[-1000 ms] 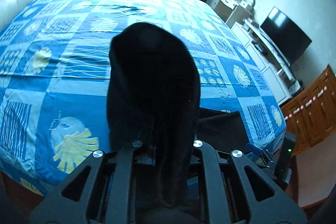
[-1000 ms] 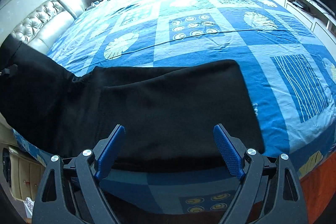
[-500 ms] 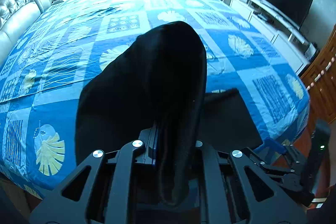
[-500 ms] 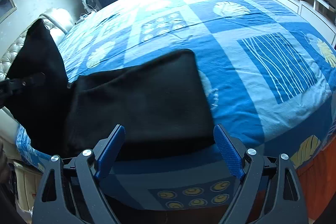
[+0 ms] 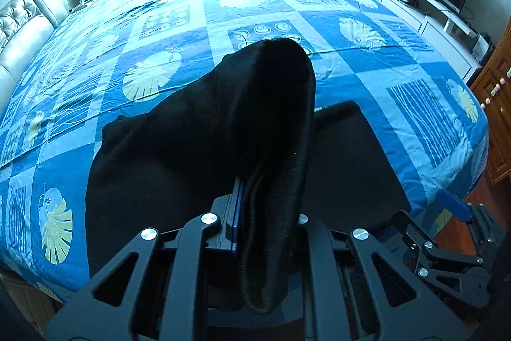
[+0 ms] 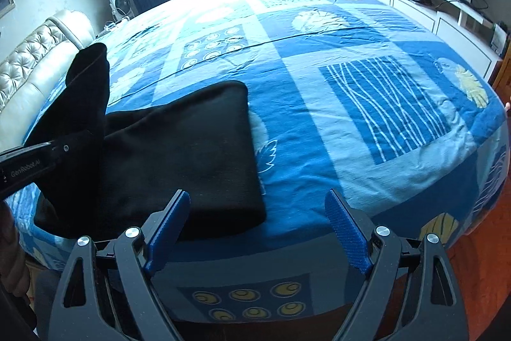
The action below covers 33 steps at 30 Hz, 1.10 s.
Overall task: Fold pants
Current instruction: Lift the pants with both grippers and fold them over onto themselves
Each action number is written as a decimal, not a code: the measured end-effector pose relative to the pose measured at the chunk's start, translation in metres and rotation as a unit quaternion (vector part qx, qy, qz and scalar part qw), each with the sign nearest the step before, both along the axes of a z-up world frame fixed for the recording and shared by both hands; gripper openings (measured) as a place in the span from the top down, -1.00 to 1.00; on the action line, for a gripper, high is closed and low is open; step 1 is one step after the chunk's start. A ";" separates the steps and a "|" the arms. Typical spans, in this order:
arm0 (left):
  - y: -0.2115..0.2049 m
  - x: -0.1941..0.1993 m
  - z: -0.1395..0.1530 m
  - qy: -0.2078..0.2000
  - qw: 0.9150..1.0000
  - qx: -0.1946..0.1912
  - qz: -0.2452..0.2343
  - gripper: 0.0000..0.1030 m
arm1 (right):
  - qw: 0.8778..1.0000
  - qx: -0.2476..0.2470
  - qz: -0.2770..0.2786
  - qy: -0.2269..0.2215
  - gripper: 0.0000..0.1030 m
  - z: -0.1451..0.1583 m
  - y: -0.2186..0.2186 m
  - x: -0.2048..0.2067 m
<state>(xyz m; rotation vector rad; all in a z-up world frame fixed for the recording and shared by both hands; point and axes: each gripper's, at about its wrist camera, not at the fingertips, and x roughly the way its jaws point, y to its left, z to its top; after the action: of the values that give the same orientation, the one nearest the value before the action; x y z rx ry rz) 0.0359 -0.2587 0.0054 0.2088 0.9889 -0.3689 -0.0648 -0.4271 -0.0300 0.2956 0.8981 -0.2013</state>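
Your left gripper (image 5: 268, 213) pinched the black pants (image 5: 198, 143), lifting one end above the bed (image 5: 351, 63); your right gripper (image 6: 258, 232) hovered beside them, fingers (image 6: 346, 232) spread.

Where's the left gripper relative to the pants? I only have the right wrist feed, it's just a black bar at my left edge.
Observer: The left gripper is shut on a bunched end of the pants, with cloth draped up over its fingers.
Operator: Is the rest of the pants on the bed?
Observer: Yes. From the left wrist view, the cloth runs down from the grip onto the bedspread, and a flat part lies to the right of it.
Operator: Can you see my gripper from there?
Observer: Partly. The right gripper shows at the lower right of the left wrist view, off the bed's edge; one blue finger is visible, touching no cloth.
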 end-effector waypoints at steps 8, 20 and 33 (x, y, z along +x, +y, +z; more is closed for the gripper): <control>-0.013 -0.003 -0.013 0.005 1.000 0.022 0.003 0.75 | 1.000 0.008 -0.007 0.002 -0.66 -0.005 -0.008 -0.003; -0.028 -0.007 -0.032 -0.003 0.999 0.051 0.012 0.75 | 1.000 0.009 -0.008 0.005 -0.66 -0.008 -0.011 -0.005; -0.045 -0.014 -0.039 -0.010 0.998 0.067 0.003 0.32 | 1.000 0.005 -0.008 0.014 -0.67 -0.010 -0.014 -0.005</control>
<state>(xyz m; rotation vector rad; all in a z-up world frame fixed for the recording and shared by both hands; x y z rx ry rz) 0.0224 -0.3039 -0.0336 0.3308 0.9942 -0.2946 -0.0702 -0.4409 -0.0398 0.3100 0.9256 -0.2154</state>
